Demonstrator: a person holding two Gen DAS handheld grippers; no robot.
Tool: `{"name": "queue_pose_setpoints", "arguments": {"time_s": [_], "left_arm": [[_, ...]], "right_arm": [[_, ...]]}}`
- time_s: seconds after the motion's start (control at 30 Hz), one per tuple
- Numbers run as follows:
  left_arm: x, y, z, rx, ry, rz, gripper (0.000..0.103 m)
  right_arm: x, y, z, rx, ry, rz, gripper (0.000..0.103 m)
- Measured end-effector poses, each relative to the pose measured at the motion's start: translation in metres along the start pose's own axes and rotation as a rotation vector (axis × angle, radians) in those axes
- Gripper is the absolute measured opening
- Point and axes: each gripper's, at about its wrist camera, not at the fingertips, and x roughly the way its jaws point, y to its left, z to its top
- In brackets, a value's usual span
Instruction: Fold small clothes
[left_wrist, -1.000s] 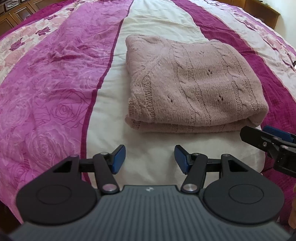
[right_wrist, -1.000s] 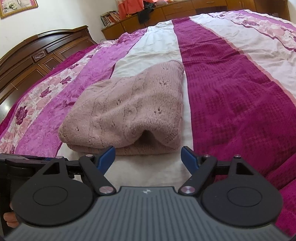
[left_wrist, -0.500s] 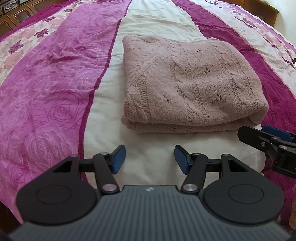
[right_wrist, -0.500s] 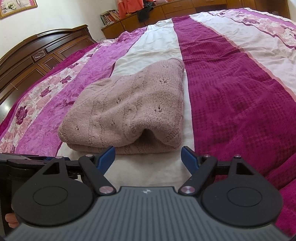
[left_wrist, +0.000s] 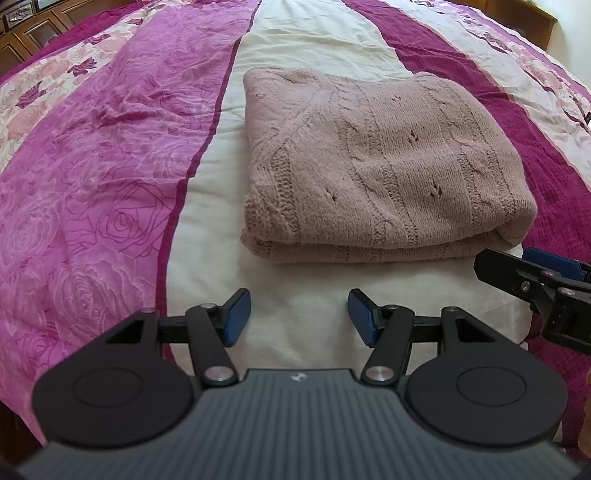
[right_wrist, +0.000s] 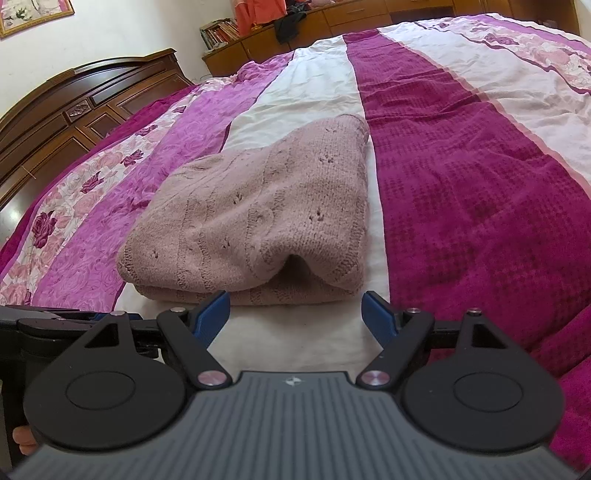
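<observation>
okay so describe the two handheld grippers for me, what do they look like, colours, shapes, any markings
The left gripper and right gripper look alike: matte black linkage arms with silver pivot pins, blue pads on the fingertips, two round black discs, and a ribbed grey body bearing a small white logo. No cables or sleeves are visible.

The sweater (left_wrist: 373, 166) is dusty pink, knitted with cable ribs and small eyelet holes. The bedspread (left_wrist: 110, 166) under it has long stripes: cream white in the middle of the frame, bright magenta with outlined roses at the left, and dark crimson with a woven check texture (right_wrist: 480, 184) at the right. At the far edges of the bedspread there are pale bands printed with pink and dark purple flowers. The left claw (left_wrist: 297, 317) is black with blue pads (left_wrist: 236, 317) and a grey ribbed body. The right claw (right_wrist: 295, 317) has the same colours. The headboard (right_wrist: 74, 107), in the upper left of the right wrist view, is dark reddish-brown wood with carved panels. The wall above it is off-white.
</observation>
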Motion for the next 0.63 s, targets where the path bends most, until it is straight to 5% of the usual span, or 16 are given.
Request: {"name": "queue_pose_setpoints", "arguments": {"time_s": [0.63], "left_arm": [[0.0007, 0.0000, -0.0012, 0.003, 0.008, 0.000, 0.060]], "right_arm": [[0.0006, 0.0002, -0.0018, -0.001, 0.004, 0.006, 0.084]]}}
